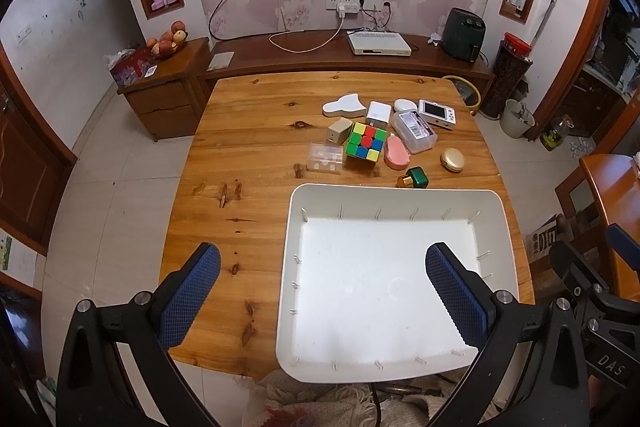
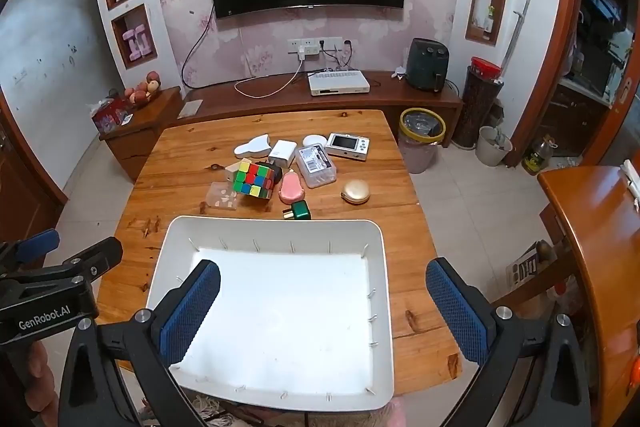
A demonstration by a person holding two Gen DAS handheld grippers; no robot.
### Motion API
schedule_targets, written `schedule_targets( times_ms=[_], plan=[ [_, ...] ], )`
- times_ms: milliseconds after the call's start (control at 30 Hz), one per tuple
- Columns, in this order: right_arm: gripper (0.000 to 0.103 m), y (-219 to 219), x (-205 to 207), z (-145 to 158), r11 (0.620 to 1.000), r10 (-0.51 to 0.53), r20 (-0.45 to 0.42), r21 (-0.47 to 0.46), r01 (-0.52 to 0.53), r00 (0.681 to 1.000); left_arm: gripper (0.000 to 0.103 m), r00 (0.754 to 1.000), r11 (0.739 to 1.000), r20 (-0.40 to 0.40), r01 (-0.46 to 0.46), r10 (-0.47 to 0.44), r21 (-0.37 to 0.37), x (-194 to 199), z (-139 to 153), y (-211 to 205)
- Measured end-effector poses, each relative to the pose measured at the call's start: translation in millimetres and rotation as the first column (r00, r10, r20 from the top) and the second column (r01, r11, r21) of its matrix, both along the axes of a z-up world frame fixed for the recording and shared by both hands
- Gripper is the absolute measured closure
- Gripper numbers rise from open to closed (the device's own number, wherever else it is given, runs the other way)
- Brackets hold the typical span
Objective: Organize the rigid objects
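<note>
Both grippers' fingers spread, empty, above white bin (image 1: pixel 294 227); cube (image 1: pixel 366 146) beyond among clutter.

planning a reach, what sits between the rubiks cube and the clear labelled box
The pink pear-shaped case lies between the cube and the labelled box, plainest in the left wrist view.

The black left gripper with blue textured pads (image 1: pixel 322 301) hangs with its jaws spread wide (nothing between them). The matching black right gripper (image 2: pixel 322 311) is likewise agape, empty.
</note>
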State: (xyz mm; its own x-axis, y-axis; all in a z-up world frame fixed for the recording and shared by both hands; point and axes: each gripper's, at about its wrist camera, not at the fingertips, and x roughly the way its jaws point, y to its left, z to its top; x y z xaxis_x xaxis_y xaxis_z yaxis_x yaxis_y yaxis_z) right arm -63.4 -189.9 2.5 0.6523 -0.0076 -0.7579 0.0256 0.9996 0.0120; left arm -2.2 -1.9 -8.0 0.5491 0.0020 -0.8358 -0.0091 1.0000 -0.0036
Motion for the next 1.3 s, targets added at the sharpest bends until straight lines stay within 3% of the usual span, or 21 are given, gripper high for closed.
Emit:
schedule_targets(
  times_ms=[367, 900, 1100, 1300],
  plan=[
    [0.000, -8.4, 2.1, -14.5, 1.000, -0.005, -0.014, 0.006, 0.006, 1.000, 0.001, 1.000, 1.000, -0.010, 0.000, 0.000, -0.003, -3.6, -17.3, 5.5],
    [0.000, -17.9, 8.1, -22.5, 0.998, -0.023, -0.064, 0.061, 0.027, 0.998, 0.001, 1.000, 1.000, -0.024, 0.002, -0.002, 0.002, -0.7, -19.5, 2.6],
    [0.000, -23.7, 7.9, -24.5, 0.989, 0.014, -0.075, 0.146, -0.002, 0.997, 0.001, 1.000, 1.000, -0.029, 0.002, -0.002, 0.004, 0.4, -19.7, 3.0],
    [0.000, -22.0, 7.4, -23.5, 0.994, -0.001, -0.075, 0.113, 0.010, 0.997, 0.001, 1.000, 1.000, -0.030, 0.000, 0.000, 0.005, 0.3, -20.1, 2.5]
  ],
)
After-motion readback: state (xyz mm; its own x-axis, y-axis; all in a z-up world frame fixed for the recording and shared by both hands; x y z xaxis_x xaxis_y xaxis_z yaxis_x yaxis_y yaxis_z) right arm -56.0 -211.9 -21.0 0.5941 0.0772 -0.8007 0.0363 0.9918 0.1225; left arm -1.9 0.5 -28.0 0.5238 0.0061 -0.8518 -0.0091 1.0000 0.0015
